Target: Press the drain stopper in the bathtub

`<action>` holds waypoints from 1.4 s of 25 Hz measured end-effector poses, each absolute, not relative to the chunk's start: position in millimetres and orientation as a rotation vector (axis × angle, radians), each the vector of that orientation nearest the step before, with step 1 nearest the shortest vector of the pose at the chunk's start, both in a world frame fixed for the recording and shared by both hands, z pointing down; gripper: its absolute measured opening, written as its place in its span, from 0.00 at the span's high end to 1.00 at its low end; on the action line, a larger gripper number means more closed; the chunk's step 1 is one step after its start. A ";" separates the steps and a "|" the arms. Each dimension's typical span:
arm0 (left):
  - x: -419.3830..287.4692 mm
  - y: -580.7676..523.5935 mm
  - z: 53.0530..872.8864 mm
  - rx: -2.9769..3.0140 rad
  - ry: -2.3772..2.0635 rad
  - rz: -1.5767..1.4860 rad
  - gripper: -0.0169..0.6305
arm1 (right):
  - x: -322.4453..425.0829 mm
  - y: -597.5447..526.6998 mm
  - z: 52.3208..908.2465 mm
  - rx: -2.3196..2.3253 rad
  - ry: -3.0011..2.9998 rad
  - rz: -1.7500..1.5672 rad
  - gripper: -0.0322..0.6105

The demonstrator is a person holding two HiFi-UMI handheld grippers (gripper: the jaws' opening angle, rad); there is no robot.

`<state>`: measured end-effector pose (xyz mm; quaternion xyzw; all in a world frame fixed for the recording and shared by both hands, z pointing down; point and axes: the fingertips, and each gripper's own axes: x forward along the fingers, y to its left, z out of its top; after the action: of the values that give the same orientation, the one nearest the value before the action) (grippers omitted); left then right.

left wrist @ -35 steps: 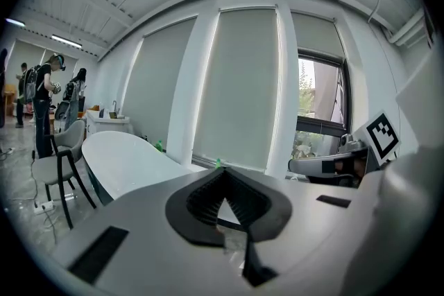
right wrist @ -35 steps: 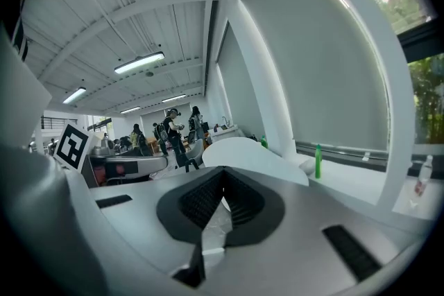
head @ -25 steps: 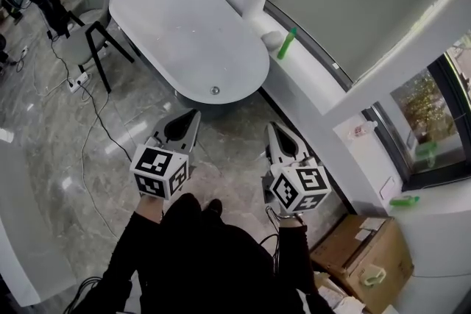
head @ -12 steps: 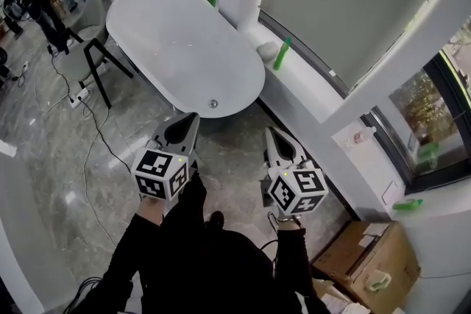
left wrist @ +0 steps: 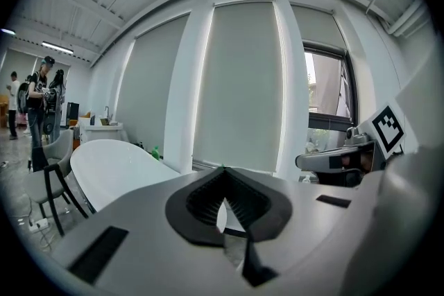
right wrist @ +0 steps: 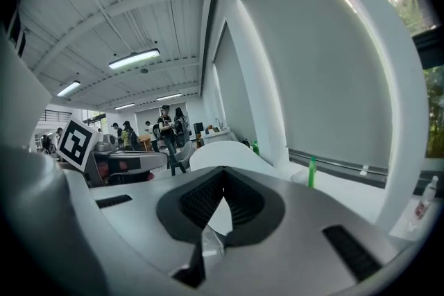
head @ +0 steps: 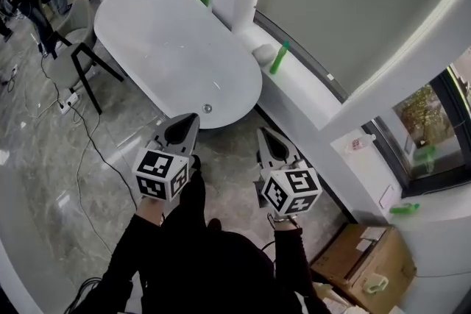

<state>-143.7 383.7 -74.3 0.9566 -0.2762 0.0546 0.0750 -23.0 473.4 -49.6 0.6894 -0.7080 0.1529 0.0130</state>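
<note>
Well, the drain stopper (head: 207,108) sits in the floor of the bathtub (head: 165,33), at the end nearest the person, a small round metal disc with nothing touching it. The tub itself looks dry and holds nothing else that I can make out.

Both tools hang short of the rim, over the marble floor. The left gripper (head: 190,119) has its jaws closed tip to tip with nothing between them, and the right gripper (head: 263,134) is the same: shut and empty. The left one's tip is the nearer of the two to the stopper.

I'd call this the approach; the press has not begun. The next move seems to call for stepping in, reaching one closed tip over the rim and down into the basin, then pushing straight down on the centre of the disc. A glancing push could slide off the smooth metal.

On the window ledge beside the tub stands a green bottle (head: 278,57). Down by the person's right a cardboard box (head: 360,254) stands on the floor, with a pale looped thing on top; what is inside I can't tell.
</note>
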 end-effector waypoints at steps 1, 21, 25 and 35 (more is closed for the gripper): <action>-140.7 374.9 -71.2 2.869 -0.825 0.173 0.97 | -21.2 463.8 -46.8 2.144 -2.202 0.484 0.95; -103.8 177.2 -5.6 2.716 -0.753 0.329 0.97 | 3.8 251.1 10.5 2.027 -2.101 0.733 0.95; -98.1 151.8 2.2 2.702 -0.734 0.355 0.97 | 9.9 226.4 14.1 2.030 -2.081 0.758 0.95; -89.8 115.5 18.1 2.670 -0.688 0.390 0.97 | 12.8 185.6 30.3 2.025 -2.041 0.821 0.95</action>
<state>-89.8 115.5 18.1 0.9436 -0.2432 0.1380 0.1774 12.8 185.6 30.3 0.6754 -0.6805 0.2739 0.0757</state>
